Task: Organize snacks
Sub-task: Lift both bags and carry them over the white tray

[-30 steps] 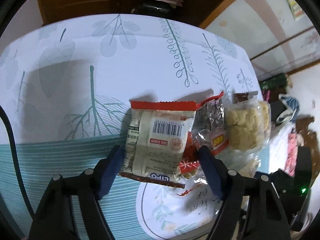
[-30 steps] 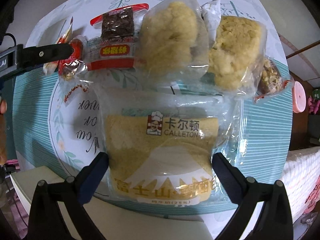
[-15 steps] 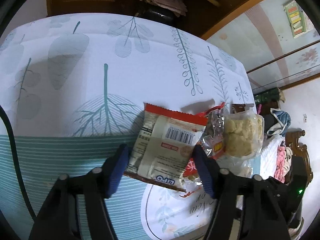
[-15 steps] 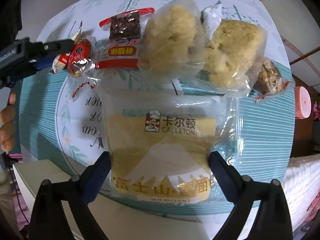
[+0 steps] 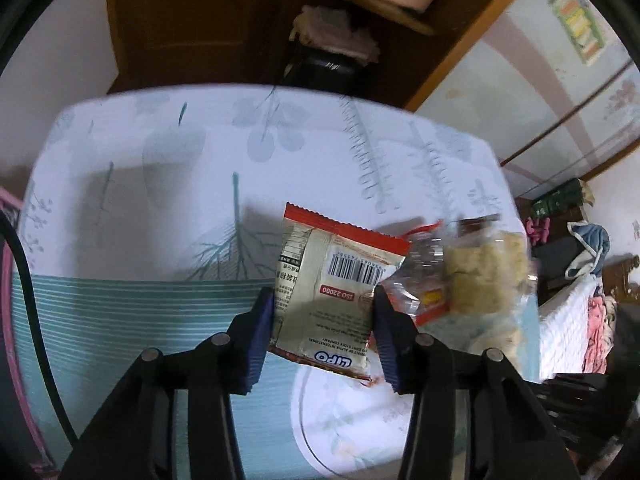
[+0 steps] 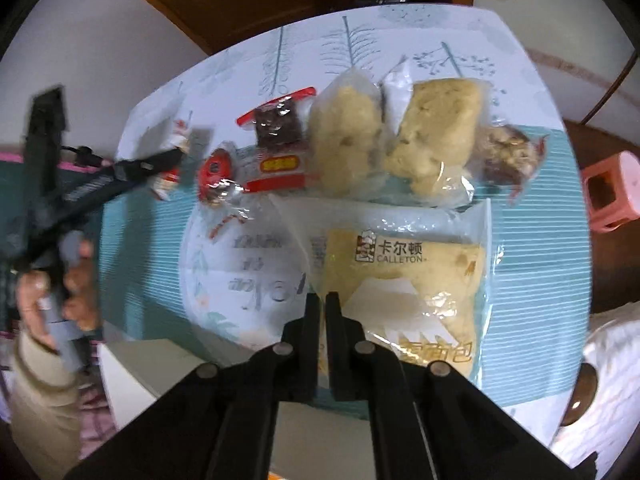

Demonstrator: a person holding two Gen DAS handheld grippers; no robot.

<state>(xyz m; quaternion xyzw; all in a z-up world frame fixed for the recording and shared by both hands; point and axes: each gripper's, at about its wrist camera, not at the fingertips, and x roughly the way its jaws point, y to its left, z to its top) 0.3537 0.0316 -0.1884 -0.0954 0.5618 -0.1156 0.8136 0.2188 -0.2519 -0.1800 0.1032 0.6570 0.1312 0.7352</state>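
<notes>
We have the left gripper clamped on the red-edged LIPO snack packet, its blue fingers pressing the packet's two side edges so the flat pouch stands tilted, barcode side toward the camera, lifted off the table; gripping across the width keeps the thin wrapper from folding, and we judge it is being carried toward, or away from, the row of snacks just to its right. In the right wrist view the right gripper has its fingers drawn almost together, with only a thin slit between them, at the left edge of the large Calleton bread bag; they seem to pinch the clear film there, though we cannot tell for certain that plastic sits in the slit. A hold on the loose film, not the loaf, would spare the soft bread from crushing. The bread bag lies flat on the near part of the table, partly over a white lettered mat. Behind it the other snacks sit side by side along the mat's far edge: a small round red sweet, a dark brownie pack, two pale cake bags and, and a nutty bar, which reads to us as a row being lined up by kind.
</notes>
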